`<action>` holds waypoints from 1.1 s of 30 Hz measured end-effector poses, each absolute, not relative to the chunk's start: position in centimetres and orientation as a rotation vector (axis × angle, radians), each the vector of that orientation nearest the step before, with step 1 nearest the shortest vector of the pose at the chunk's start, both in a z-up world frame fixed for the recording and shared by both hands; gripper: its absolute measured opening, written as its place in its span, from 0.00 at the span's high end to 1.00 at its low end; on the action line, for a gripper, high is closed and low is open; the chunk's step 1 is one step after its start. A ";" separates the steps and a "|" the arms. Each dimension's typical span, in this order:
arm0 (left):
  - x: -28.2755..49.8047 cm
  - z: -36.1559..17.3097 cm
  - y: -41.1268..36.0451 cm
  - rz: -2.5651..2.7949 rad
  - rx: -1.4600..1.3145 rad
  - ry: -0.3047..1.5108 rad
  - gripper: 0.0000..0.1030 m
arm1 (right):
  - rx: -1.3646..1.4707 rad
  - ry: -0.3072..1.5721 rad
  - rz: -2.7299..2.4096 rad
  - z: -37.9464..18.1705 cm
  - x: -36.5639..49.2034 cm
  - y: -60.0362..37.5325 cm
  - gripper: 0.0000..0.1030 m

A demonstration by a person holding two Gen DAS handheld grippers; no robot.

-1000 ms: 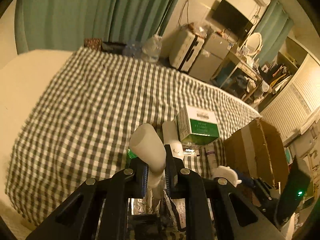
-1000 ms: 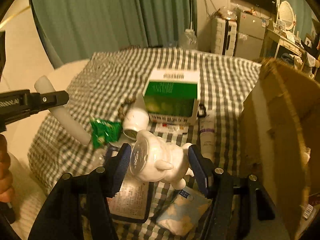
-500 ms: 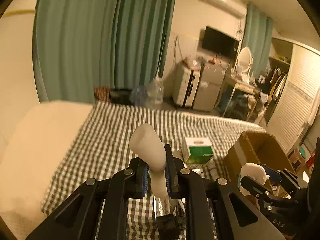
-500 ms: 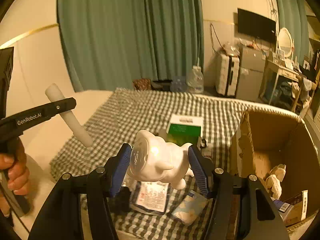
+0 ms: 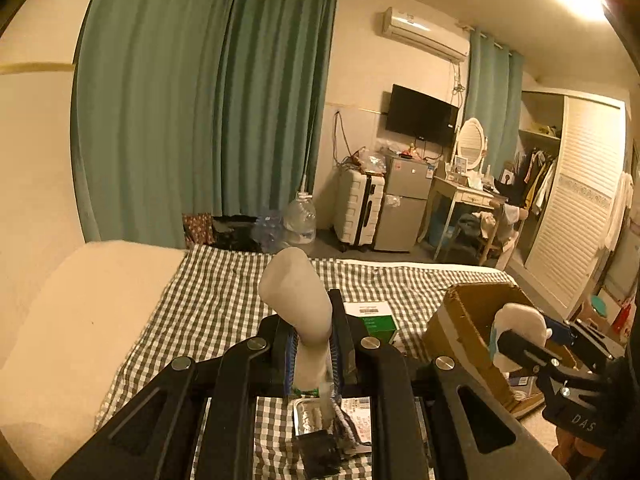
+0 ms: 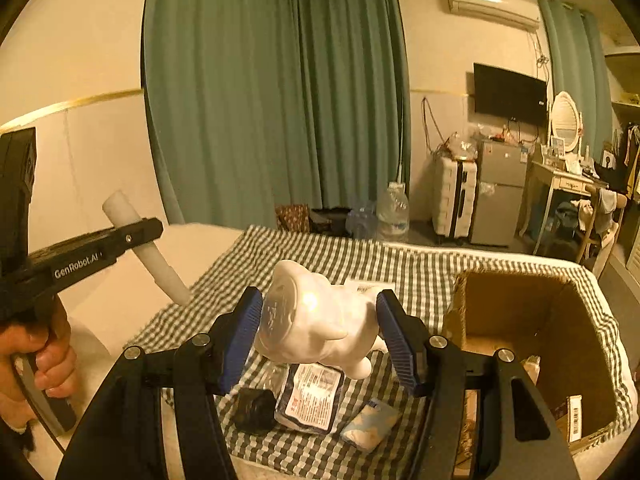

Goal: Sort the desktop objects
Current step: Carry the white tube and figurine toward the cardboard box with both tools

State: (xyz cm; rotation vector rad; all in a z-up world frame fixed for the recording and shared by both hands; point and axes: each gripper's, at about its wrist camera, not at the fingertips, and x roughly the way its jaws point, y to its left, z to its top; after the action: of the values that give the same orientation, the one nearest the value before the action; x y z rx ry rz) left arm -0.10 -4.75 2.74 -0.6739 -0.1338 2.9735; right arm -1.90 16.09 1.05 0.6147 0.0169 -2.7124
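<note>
While both tools hang above the green-and-white checked cloth (image 6: 420,276), the left gripper (image 5: 313,350) is clamped on a frosted white plastic tube (image 5: 298,300) that leans toward 11 o'clock. The right gripper (image 6: 320,328) has its blue pads pressed on a glossy white ceramic animal figurine (image 6: 316,320). An open brown cardboard box (image 6: 520,320) sits at 3 o'clock of the figurine. Below it lie a printed sachet (image 6: 312,396), a black lump (image 6: 254,408) and a pale packet (image 6: 370,428).

The cardboard box (image 6: 520,320) gapes open-topped, its near wall upright between the tongs and its inside.
</note>
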 end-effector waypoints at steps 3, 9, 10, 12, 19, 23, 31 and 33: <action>0.3 3.9 -3.5 2.971 -0.654 -0.088 0.87 | 0.561 -0.008 -2.722 2.1 -1.1 17.0 0.43; 0.8 6.1 -0.8 2.894 -0.642 -0.102 0.87 | 0.487 -0.077 -2.746 3.4 0.0 21.0 0.43; 0.8 6.5 -0.2 2.891 -0.640 -0.103 0.87 | 0.482 -0.086 -2.753 3.6 0.1 21.6 0.43; 0.6 7.1 0.9 2.885 -0.638 -0.107 0.87 | 0.459 -0.116 -2.770 4.2 0.4 23.2 0.43; 0.7 8.8 5.3 2.866 -0.606 -0.049 0.87 | 0.406 -0.169 -2.782 5.8 1.6 27.3 0.43; 0.2 9.3 8.0 2.831 -0.605 -0.037 0.87 | 0.400 -0.207 -2.806 6.1 1.9 29.5 0.43; -0.5 9.2 13.7 2.756 -0.608 -0.003 0.87 | 0.363 -0.259 -2.880 6.3 2.8 33.6 0.43; -0.9 9.0 15.0 2.740 -0.612 0.006 0.87 | 0.359 -0.261 -2.896 6.2 2.8 34.7 0.43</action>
State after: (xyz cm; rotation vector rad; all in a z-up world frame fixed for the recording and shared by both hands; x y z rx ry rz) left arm -0.86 14.96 8.99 -0.6125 0.0063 2.7399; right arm 2.80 34.74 6.19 0.3592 -0.2614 -2.8956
